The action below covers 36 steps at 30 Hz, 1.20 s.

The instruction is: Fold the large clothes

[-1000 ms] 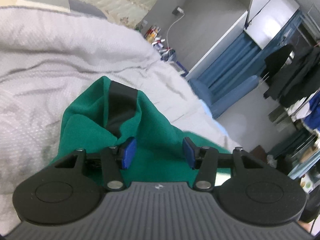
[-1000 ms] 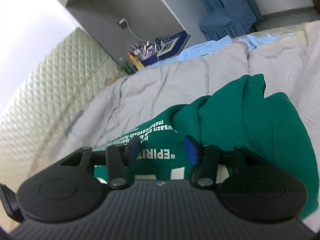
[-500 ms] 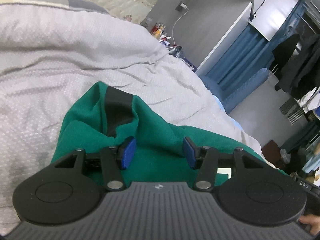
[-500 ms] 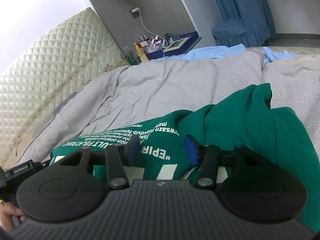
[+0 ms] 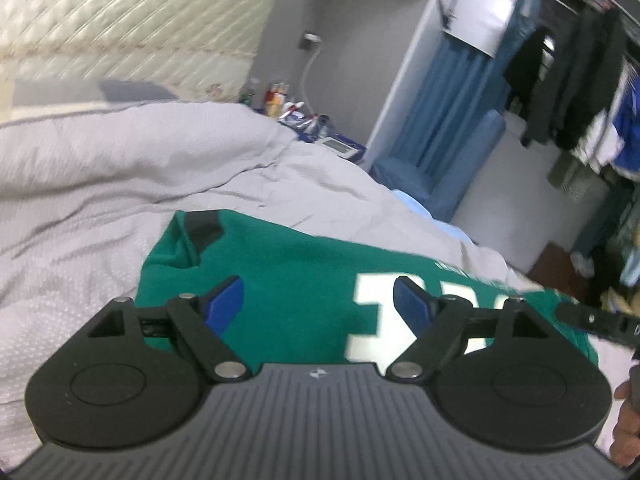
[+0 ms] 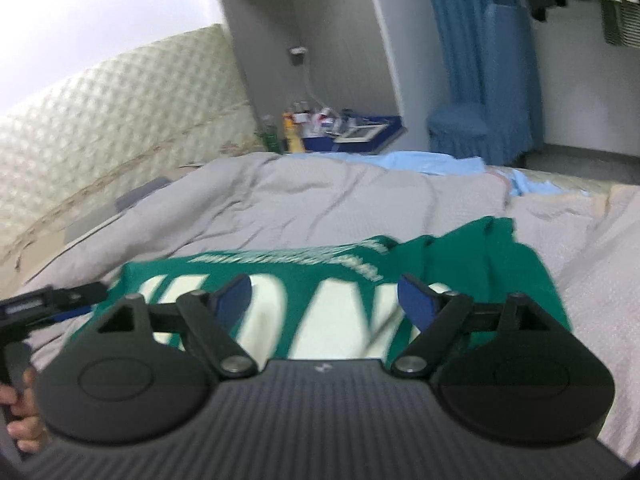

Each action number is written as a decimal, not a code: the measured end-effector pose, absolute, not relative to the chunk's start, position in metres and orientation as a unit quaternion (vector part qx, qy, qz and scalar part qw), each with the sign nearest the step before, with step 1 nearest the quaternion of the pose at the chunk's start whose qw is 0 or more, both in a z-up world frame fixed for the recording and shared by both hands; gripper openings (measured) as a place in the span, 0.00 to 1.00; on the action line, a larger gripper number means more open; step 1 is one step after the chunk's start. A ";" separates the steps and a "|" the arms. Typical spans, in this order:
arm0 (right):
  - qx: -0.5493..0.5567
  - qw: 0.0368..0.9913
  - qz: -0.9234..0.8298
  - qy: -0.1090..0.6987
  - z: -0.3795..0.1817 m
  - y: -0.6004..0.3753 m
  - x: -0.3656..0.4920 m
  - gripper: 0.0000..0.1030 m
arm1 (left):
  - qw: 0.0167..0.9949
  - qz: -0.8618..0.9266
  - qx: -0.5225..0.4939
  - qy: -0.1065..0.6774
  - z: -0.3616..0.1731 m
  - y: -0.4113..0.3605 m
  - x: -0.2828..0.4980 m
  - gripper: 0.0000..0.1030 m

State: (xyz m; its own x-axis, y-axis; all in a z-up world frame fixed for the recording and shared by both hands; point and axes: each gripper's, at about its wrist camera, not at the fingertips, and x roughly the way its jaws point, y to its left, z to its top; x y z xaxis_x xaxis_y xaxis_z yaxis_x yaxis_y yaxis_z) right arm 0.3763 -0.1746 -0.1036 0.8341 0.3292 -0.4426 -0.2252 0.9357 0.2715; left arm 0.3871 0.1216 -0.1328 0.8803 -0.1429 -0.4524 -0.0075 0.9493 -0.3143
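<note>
A green garment point(image 5: 288, 272) with large white letters lies spread on the grey bedspread point(image 5: 100, 184); a black patch point(image 5: 204, 228) marks its far left corner. My left gripper point(image 5: 318, 304) hovers above it with its jaws opening, and no cloth is between the blue pads point(image 5: 224, 304). In the right wrist view the same garment point(image 6: 500, 264) is bunched at its right side. My right gripper point(image 6: 324, 300) hangs over the white letters, jaws opening, gripping nothing. Each gripper shows at the edge of the other's view, the right gripper point(image 5: 592, 318) and the left gripper point(image 6: 40, 304), each held by a hand point(image 6: 20, 420).
A quilted headboard point(image 5: 120, 20) stands behind the bed. A bedside stand with bottles point(image 6: 316, 128) is at the far end, beside a blue curtain point(image 6: 460, 40) and a blue stool point(image 6: 464, 132). Clothes hang at the right point(image 5: 580, 80). A light blue sheet point(image 6: 432, 164) lies on the far side.
Both grippers' jaws have spread much wider and let go of the green cloth. Both have drawn back and rolled level. The garment now lies flatter, with its white letters showing.
</note>
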 end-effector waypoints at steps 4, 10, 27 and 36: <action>0.076 0.949 0.169 0.255 -0.105 -0.156 0.363 0.80 | 0.959 -0.055 -0.125 0.250 -0.134 0.101 0.379 0.82; 0.028 0.941 0.167 0.292 -0.124 -0.135 0.371 0.79 | 0.949 -0.052 -0.081 0.300 -0.154 0.076 0.389 0.84; -0.021 0.938 0.160 0.308 -0.157 -0.110 0.406 0.80 | 0.944 -0.038 -0.086 0.317 -0.183 0.074 0.433 0.95; 0.017 0.948 0.150 0.282 -0.138 -0.128 0.381 0.78 | 0.949 -0.020 -0.093 0.299 -0.166 0.075 0.402 0.95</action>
